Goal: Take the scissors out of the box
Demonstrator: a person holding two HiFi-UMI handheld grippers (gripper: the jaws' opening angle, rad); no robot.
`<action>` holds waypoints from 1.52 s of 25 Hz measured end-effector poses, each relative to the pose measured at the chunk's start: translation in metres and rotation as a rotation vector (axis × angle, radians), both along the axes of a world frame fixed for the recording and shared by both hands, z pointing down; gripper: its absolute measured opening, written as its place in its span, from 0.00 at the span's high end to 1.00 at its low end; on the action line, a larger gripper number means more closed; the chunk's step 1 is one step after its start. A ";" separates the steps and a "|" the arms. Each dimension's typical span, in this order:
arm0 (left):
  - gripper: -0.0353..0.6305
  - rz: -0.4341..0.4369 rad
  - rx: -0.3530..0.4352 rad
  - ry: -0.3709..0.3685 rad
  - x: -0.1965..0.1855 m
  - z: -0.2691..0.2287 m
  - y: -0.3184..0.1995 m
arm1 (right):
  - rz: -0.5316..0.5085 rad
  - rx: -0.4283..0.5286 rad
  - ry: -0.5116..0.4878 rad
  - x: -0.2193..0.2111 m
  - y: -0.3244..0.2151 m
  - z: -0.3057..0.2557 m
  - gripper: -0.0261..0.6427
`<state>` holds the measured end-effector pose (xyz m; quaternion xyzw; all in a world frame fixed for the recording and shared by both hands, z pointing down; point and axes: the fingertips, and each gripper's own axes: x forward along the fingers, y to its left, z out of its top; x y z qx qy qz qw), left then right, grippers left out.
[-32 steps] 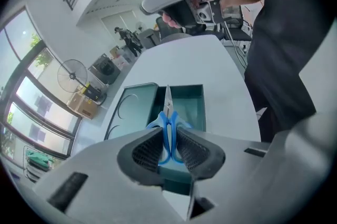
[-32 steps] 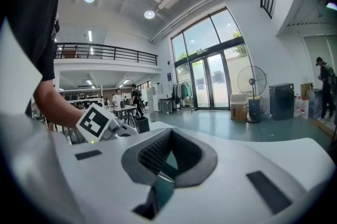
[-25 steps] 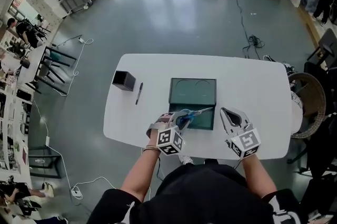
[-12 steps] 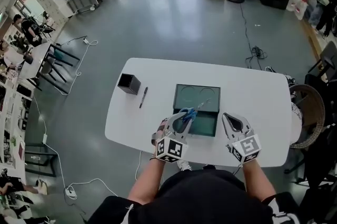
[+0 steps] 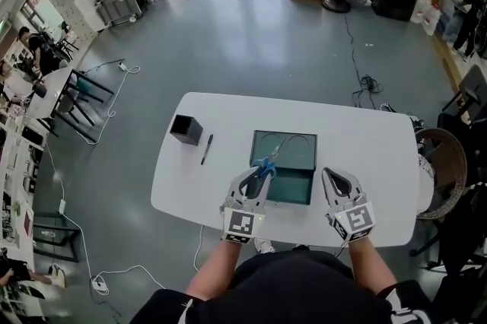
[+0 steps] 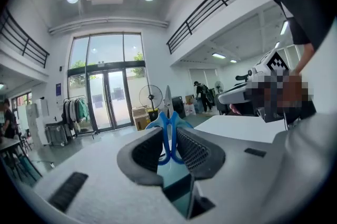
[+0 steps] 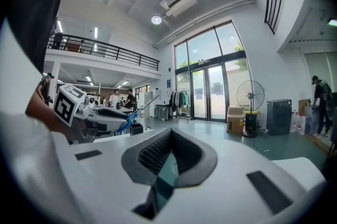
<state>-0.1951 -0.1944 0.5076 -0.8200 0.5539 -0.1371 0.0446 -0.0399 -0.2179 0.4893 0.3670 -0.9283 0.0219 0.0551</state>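
My left gripper (image 5: 261,173) is shut on the blue handles of the scissors (image 5: 266,163), held in the air over the near left part of the dark green box (image 5: 311,160). The blades point away from me over the box. In the left gripper view the scissors (image 6: 168,131) stand upright between the pads, blade tip up. My right gripper (image 5: 335,177) hovers just right of the box with its jaws together and nothing in them. In the right gripper view the pads meet, and the scissors (image 7: 129,119) show at the left.
The box lies open in two halves on a white table (image 5: 380,155). A black square cup (image 5: 186,129) and a pen (image 5: 206,149) lie to the left of it. A wicker chair (image 5: 450,163) stands by the table's right end.
My left gripper has risen with the scissors and rolled, so the blades now point away from me instead of to the right. The right gripper has lifted slightly.
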 end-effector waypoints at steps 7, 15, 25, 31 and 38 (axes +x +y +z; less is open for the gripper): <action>0.80 -0.062 0.018 0.153 -0.021 -0.002 0.007 | 0.021 0.063 -0.012 0.001 -0.004 -0.018 0.95; 0.80 -0.081 0.048 0.243 -0.028 -0.013 0.015 | 0.037 0.123 -0.021 0.001 -0.002 -0.038 0.96; 0.80 -0.073 0.081 0.233 -0.029 -0.025 0.020 | 0.063 0.174 -0.033 0.003 0.003 -0.058 0.96; 0.80 -0.066 0.088 0.229 -0.024 -0.030 0.019 | 0.059 0.182 -0.073 0.006 0.003 -0.067 0.96; 0.80 -0.059 0.101 0.214 -0.018 -0.031 0.016 | 0.052 0.165 -0.055 0.008 -0.002 -0.059 0.96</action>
